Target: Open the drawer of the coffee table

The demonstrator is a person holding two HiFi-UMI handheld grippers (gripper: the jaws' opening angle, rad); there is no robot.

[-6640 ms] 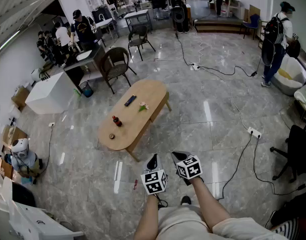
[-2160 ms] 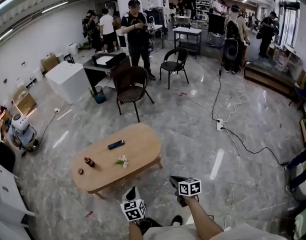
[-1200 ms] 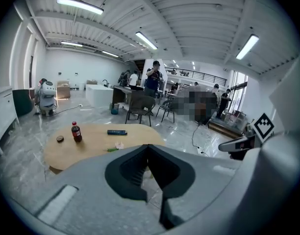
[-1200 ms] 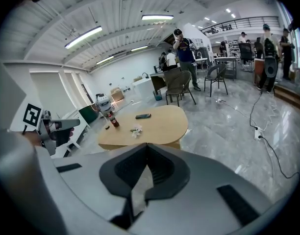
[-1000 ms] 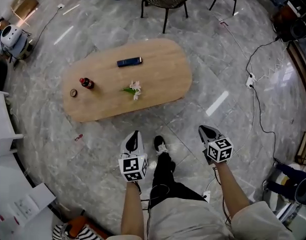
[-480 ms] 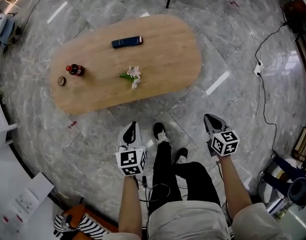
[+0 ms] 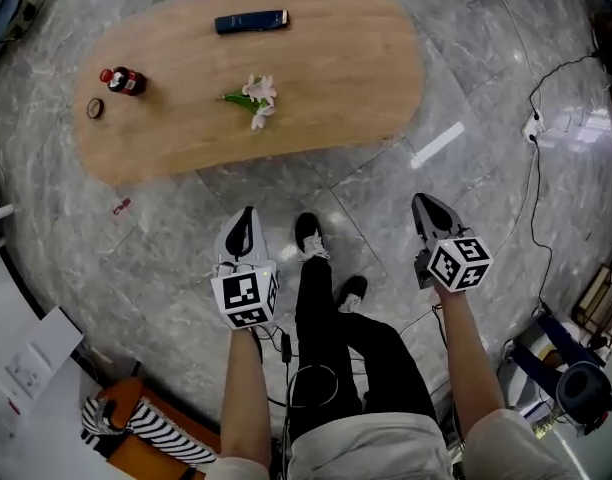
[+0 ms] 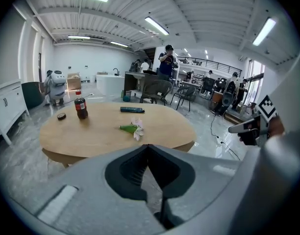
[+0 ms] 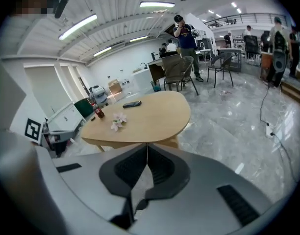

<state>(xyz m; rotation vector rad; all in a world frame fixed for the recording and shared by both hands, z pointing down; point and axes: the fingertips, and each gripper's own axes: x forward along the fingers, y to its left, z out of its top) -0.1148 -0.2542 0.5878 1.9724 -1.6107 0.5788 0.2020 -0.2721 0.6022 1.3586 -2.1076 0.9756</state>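
**Left tool**: was held low over the floor, in front of the person's left forearm, and was pointed toward the coffee table. In the left gripper view its jaws were seen closed tip to tip, with nothing gripped between them.

**Right tool**: was held at like height on the person's right, well apart from the left tool, and was aimed the same way. Its jaws were likewise seen pressed together and empty in the right gripper view.

**Coffee table:** an oval wooden piece, it was placed ahead of both tools and was touched by neither. A strip of bare floor was seen between it and the tool tips. Its near edge and legs were shown in both gripper views.

**Drawer:** it could not be made out in any view.

**Tabletop**: four things were carried on it.
- A bottle with a red label was stood upright near the left end.
- A small round cap was laid just beside the bottle.
- A flower was laid near the middle.
- A dark remote was laid flat toward the far edge.

**Shoes**: the person's feet were planted between the two tools.

**Cable**: was trailed over the floor at the right, from a power strip.

**Background:** chairs and a standing person were recorded beyond the table.
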